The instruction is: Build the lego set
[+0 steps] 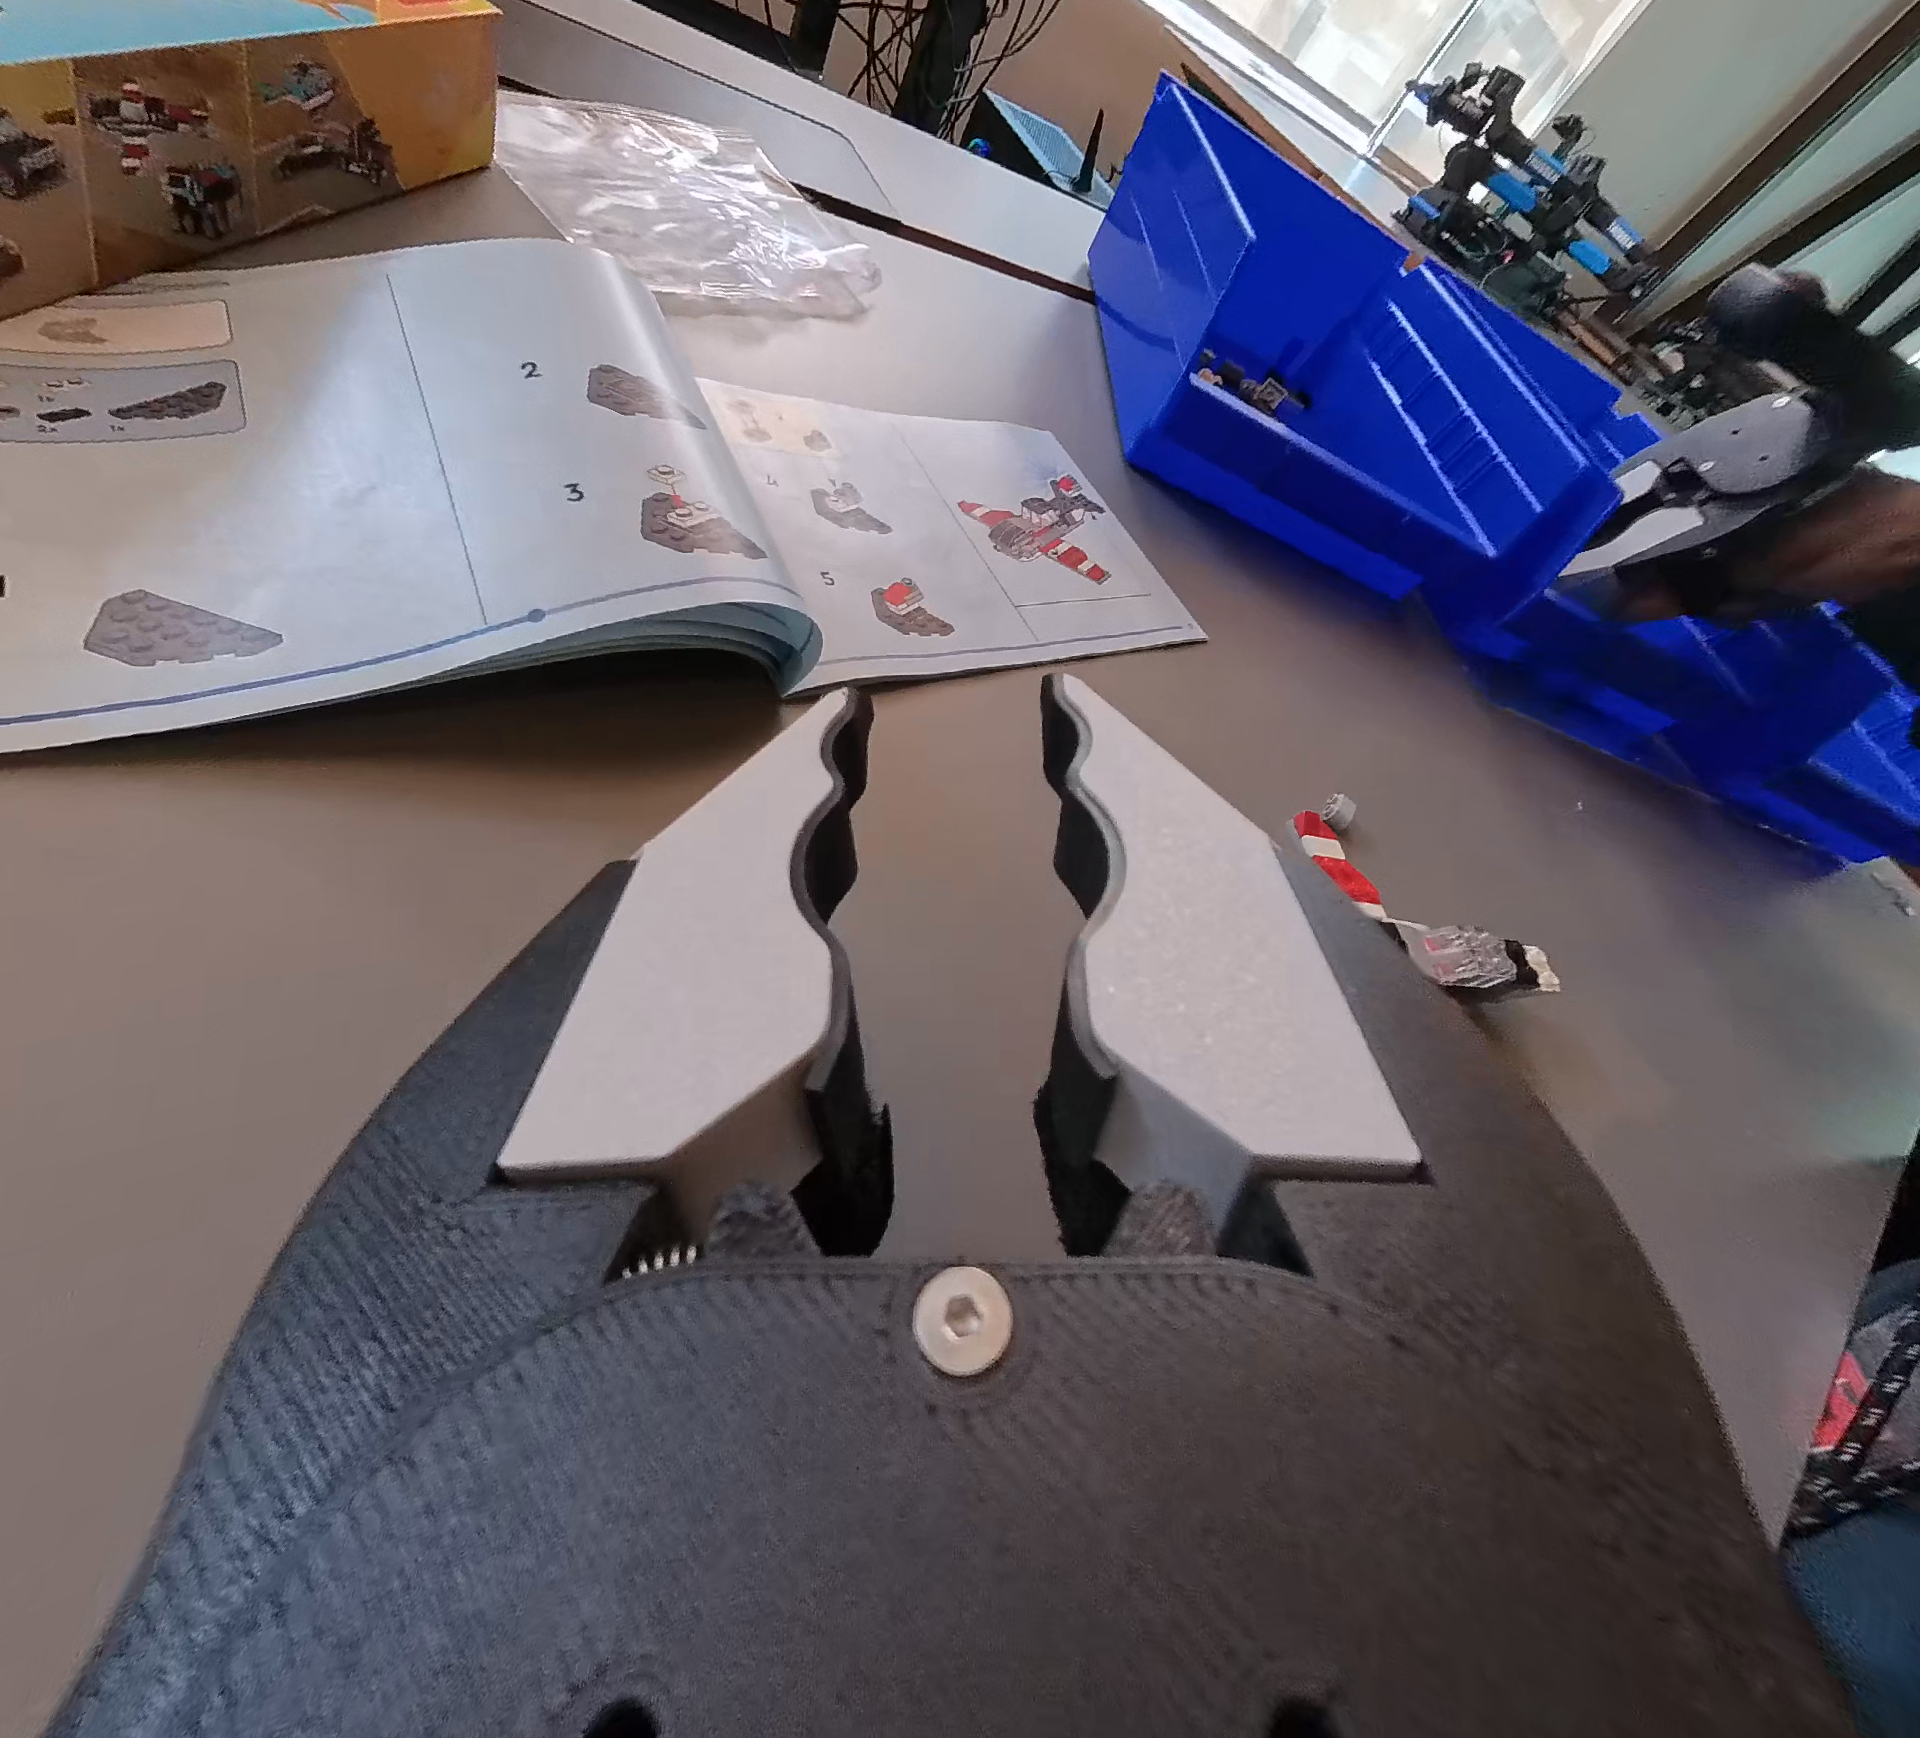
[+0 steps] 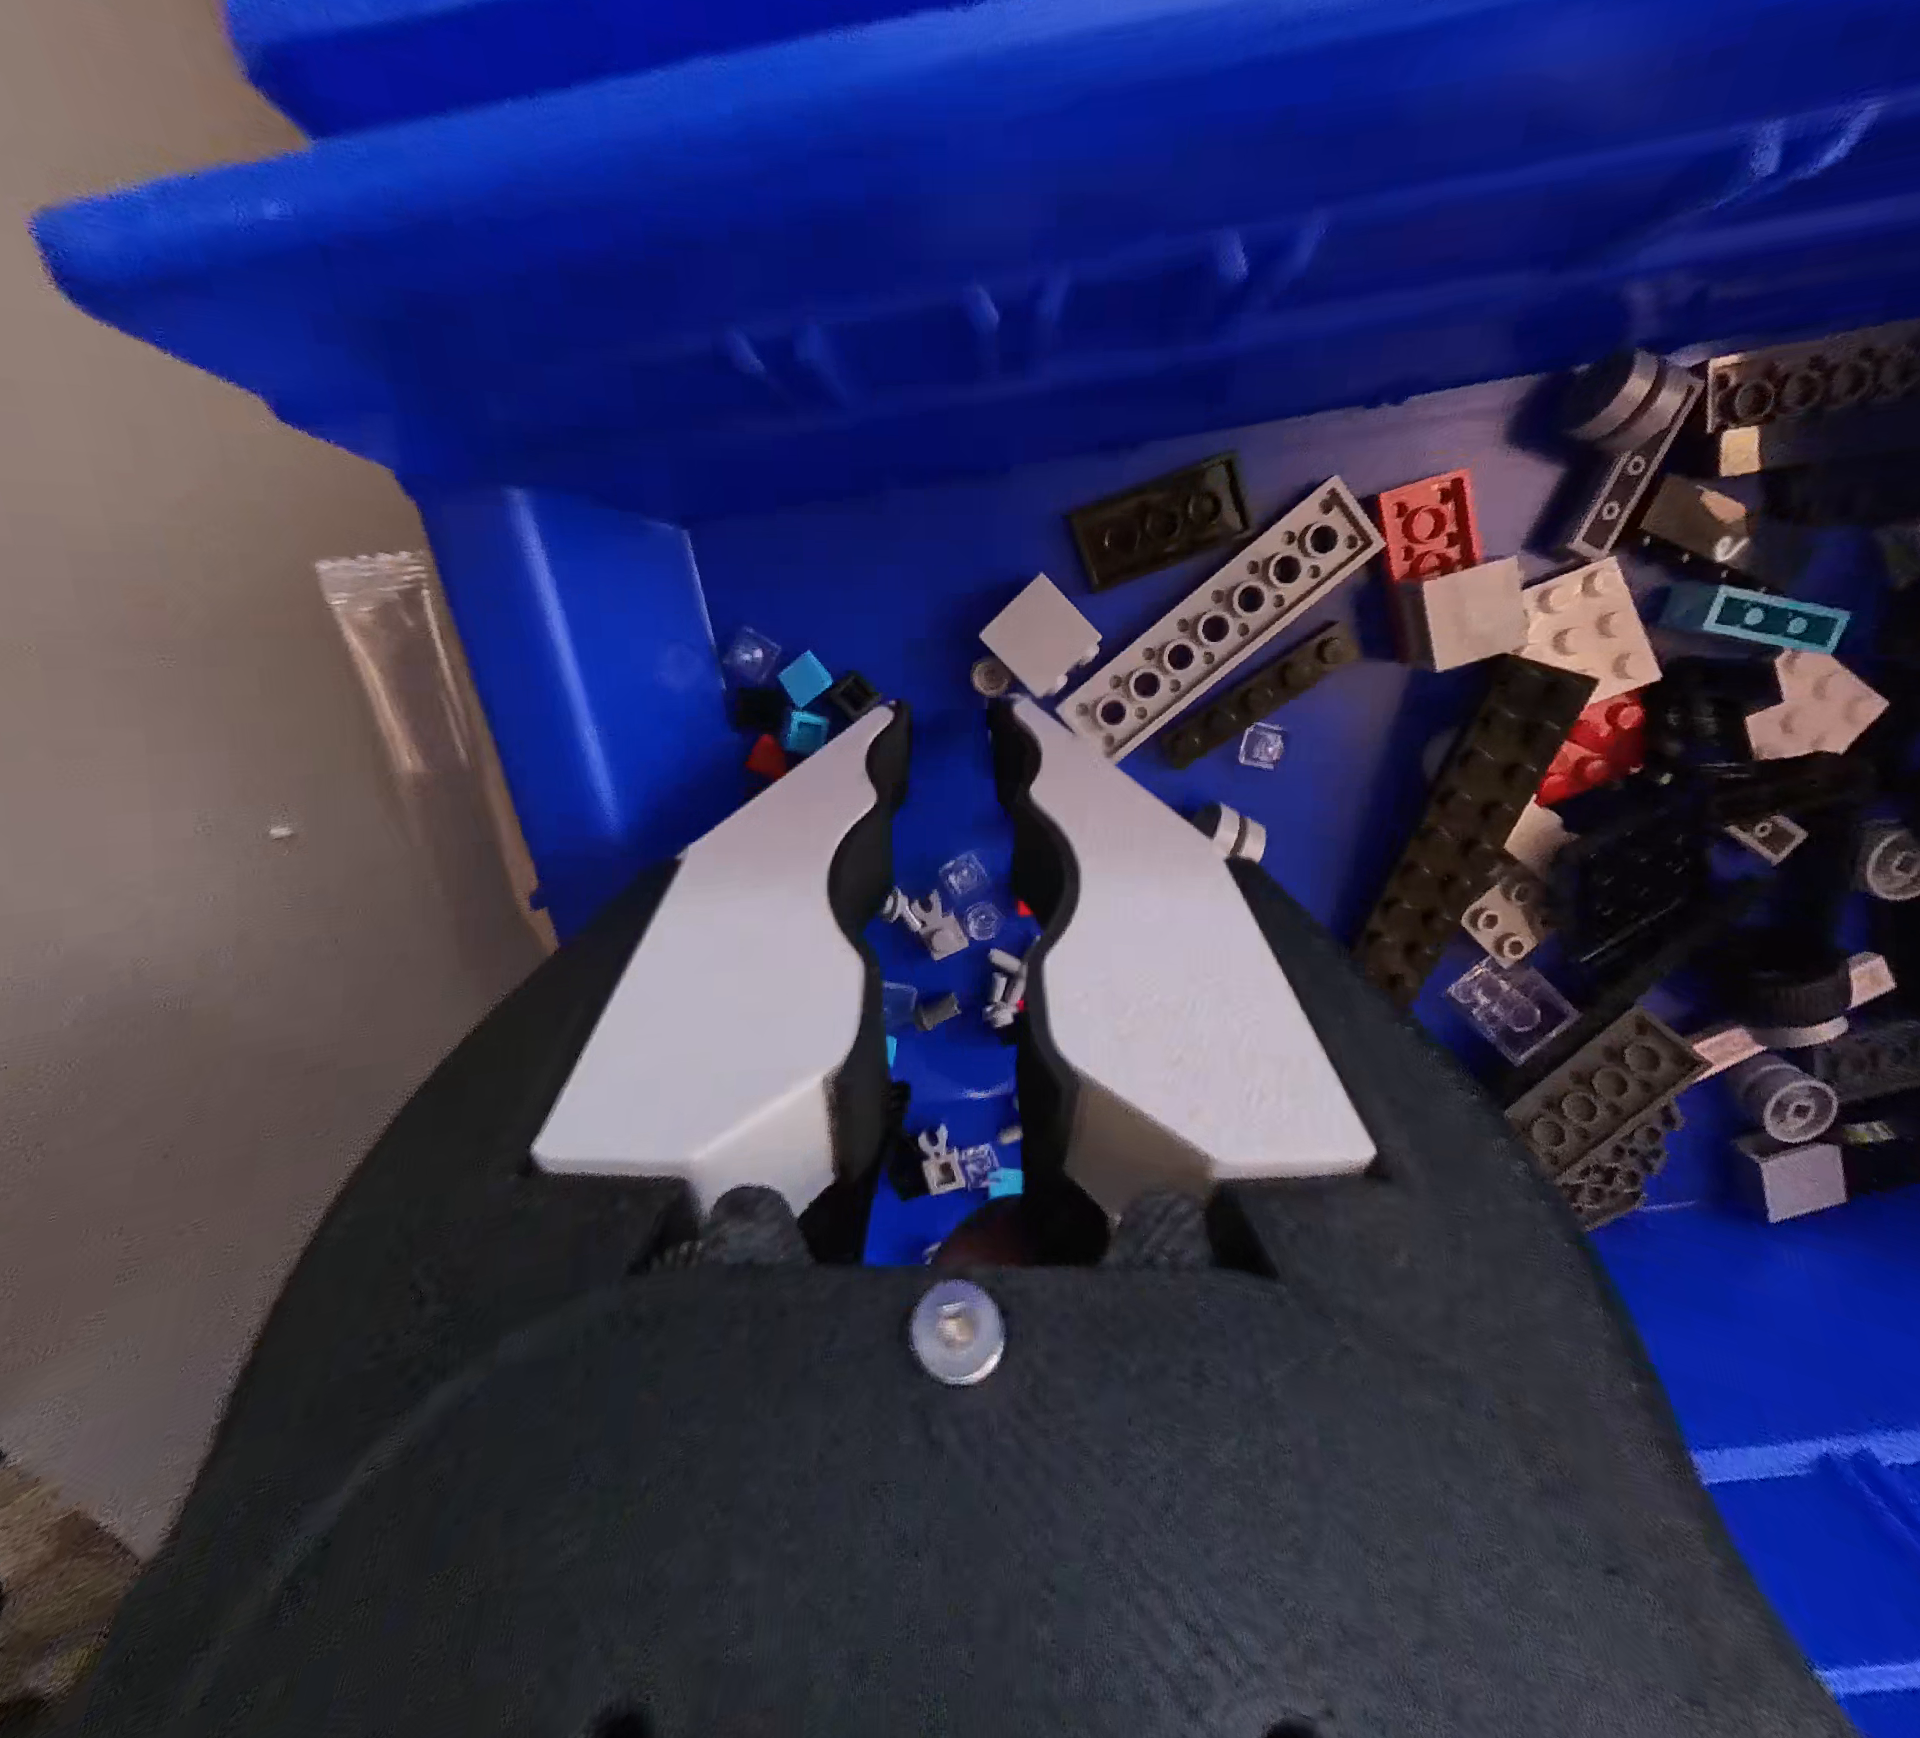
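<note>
My left gripper [image 1: 954,701] is open and empty, low over the grey table, pointing at the open instruction booklet [image 1: 436,483]. A partly built red-and-white striped model with a clear piece [image 1: 1423,909] lies on the table just right of its right finger. My right gripper [image 2: 943,714] is open and empty, held over the blue bin [image 2: 935,317] of loose bricks. Small clear, grey and light-blue pieces [image 2: 961,919] lie on the bin floor between its fingers. A long grey holed plate [image 2: 1216,618] and a pile of dark, white and red bricks [image 2: 1621,753] lie to its right. The right gripper also shows in the left wrist view [image 1: 1662,504], over the blue bins.
The yellow set box [image 1: 208,47] stands at the far left. An empty clear plastic bag [image 1: 686,202] lies behind the booklet. Stacked blue bins [image 1: 1351,358] fill the right side of the table. Cables and equipment stand beyond the table. Another clear bag [image 2: 395,649] lies left of the bin. The tips of one gripper are about 45 cm away from the tips of the other.
</note>
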`<state>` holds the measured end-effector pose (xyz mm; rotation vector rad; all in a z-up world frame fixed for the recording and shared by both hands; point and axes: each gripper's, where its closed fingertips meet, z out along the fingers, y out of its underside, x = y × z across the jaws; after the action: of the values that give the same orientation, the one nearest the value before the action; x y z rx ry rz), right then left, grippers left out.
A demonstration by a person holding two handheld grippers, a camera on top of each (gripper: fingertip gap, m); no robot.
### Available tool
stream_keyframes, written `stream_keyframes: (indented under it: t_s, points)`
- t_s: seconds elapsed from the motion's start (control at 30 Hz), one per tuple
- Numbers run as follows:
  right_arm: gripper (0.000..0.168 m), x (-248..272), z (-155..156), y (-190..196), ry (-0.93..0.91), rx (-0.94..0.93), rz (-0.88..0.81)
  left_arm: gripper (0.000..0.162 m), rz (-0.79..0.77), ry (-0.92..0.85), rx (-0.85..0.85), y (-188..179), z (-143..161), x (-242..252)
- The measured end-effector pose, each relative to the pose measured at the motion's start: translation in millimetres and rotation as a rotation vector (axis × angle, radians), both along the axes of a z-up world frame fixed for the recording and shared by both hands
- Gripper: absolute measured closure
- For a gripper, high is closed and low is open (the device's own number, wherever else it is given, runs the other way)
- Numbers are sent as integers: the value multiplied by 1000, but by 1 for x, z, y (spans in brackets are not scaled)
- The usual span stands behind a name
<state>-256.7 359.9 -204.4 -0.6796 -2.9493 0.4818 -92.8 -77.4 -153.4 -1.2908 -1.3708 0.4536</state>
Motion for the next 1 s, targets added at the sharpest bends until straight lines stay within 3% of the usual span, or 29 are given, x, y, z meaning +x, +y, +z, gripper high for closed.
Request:
stream_keyframes:
  t_s: [0.27, 1.0]
  points:
    - [149, -8, -1, -6, 76, 13, 47, 128, 10, 32, 108, -8, 7, 1]
    - [152, -3, 6, -5, 166, 11, 75, 128, 6, 73, 100, -7, 13, 5]
